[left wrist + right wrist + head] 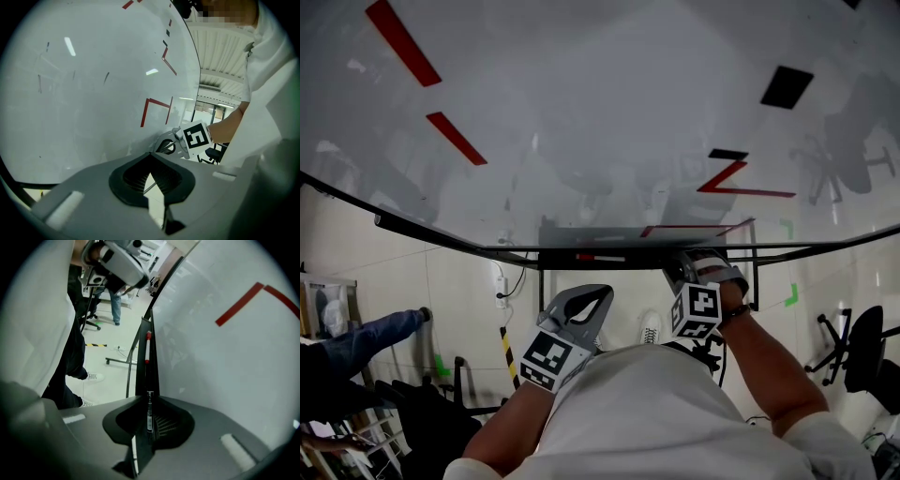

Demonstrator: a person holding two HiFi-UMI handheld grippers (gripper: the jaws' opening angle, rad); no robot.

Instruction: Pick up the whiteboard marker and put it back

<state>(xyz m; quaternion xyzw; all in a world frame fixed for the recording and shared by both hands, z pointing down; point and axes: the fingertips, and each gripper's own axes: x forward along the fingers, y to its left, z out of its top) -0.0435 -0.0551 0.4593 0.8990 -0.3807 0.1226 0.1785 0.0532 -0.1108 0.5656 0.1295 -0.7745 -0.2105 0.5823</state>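
Red-capped marker (147, 348) in tray (142, 378); second marker (149, 411) gripped

Whiteboard (581, 112) white w/ red lines, blk patches; marker (149, 411) blk, white label; gripper cubes (697, 310) blk-white squares.

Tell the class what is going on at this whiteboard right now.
A person stands at the large white whiteboard with a gripper in each hand. The right gripper is shut on a slim dark whiteboard marker down at the board's black tray, where a red-and-white marker lies. The left gripper is held off the tray, jaws together, empty.
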